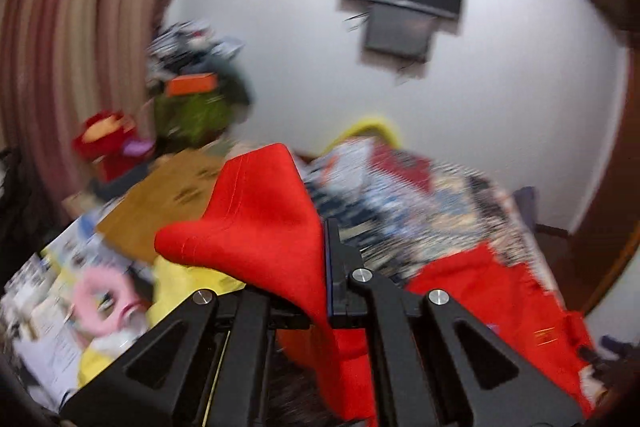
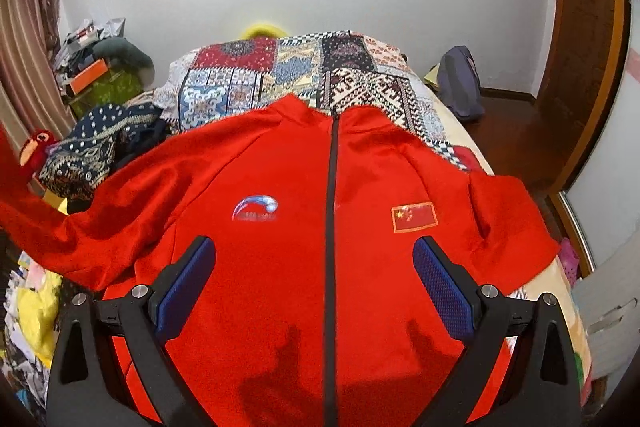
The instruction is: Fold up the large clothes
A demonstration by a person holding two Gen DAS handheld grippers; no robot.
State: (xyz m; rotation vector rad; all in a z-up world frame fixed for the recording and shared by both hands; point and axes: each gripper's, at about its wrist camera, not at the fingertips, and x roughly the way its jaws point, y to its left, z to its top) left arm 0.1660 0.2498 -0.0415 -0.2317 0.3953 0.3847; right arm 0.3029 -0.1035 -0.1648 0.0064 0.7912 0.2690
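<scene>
- Left gripper [image 1: 326,267]: jaws clamped on red fabric, apparently the cuff end of the jacket's sleeve [image 1: 264,211], lifted off the bed, likely to swing it across the chest.
- Right gripper [image 2: 314,291]: jaws wide, holding nothing, hovering over the jacket [image 2: 280,267].
- Jacket lies front-up and zipped on the patchwork bedspread [image 2: 288,67], collar at 12 o'clock in the right view.
- Containers: orange box [image 2: 90,73] at 10 o'clock; contents not visible.

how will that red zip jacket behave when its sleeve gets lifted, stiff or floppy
Probably floppy: the cloth pinched in the left tongs droops over in a soft peak. The red zip jacket lies flat on the patchwork bedspread, so it likely drags and creases rather than holding shape.
</scene>
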